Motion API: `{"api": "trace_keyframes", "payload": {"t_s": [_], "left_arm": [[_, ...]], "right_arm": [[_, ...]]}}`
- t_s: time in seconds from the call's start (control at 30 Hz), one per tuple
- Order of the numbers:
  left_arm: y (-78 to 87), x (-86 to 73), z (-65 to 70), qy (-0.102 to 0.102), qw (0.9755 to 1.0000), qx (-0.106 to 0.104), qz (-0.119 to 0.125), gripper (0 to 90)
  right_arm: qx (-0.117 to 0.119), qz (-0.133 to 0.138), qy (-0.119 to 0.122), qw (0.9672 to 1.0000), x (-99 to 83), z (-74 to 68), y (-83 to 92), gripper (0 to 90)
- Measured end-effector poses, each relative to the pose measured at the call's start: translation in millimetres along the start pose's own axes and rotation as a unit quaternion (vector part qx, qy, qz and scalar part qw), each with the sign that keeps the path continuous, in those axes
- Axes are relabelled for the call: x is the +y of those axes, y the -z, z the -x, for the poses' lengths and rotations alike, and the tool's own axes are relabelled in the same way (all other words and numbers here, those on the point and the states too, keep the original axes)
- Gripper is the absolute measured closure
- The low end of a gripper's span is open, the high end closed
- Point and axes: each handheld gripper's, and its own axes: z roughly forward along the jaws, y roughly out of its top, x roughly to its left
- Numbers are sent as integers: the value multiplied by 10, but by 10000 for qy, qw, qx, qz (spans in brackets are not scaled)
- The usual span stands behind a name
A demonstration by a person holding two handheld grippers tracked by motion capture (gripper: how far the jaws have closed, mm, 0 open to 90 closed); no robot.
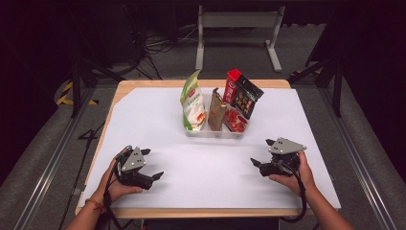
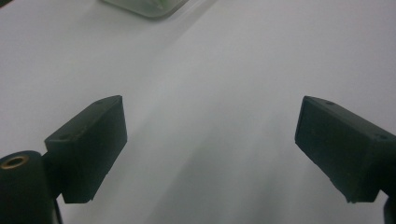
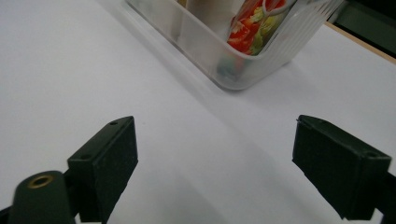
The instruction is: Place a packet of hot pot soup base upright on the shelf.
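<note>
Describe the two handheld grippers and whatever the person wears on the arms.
Each gripper, left and right, is black with two blocky jaws and a grey three-cornered plate on top. A black cable trails from each. A brass-coloured ring sits beside one jaw. An orange bracelet circles the left wrist; the forearms are unsleeved.

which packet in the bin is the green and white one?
The leftmost packet in the bin: green and white, leaning at the left end. The middle one is brown; those on the right are red and black.
</note>
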Motion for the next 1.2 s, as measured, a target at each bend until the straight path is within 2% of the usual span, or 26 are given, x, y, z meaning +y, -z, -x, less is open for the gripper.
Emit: {"api": "trace_keyframes", "payload": {"t_s": [0.17, 0.47, 0.57, 0.63, 0.73, 0.9, 1.03, 1.2], "left_arm": [[9, -7, -13, -4, 10000, 2, 8, 98], [11, -3, -13, 8, 10000, -12, 48, 97], [9, -1, -13, 29, 10000, -21, 65, 96], [6, -3, -16, 37, 10000, -36, 63, 96], [3, -4, -20, 47, 10000, -39, 58, 95], [-15, 1, -23, 61, 10000, -55, 40, 95], [-21, 8, -25, 51, 10000, -65, 36, 95], [-35, 17, -23, 34, 10000, -85, 29, 95]], "right_arm": [[-123, -23, 50, 9999, -54, -54, 59, 120], [-109, 183, 1, 9998, -222, -85, 150, 101], [-173, 243, 10, 9996, -277, -81, 170, 100], [-297, 351, -38, 9989, -308, -79, 195, 102], [-327, 486, -211, 9981, -359, -62, 231, 100], [-391, 455, -306, 9977, -423, -47, 239, 97], [-571, 419, -165, 9974, -465, -45, 255, 96], [-637, 468, -264, 9965, -508, -24, 288, 95]]}}
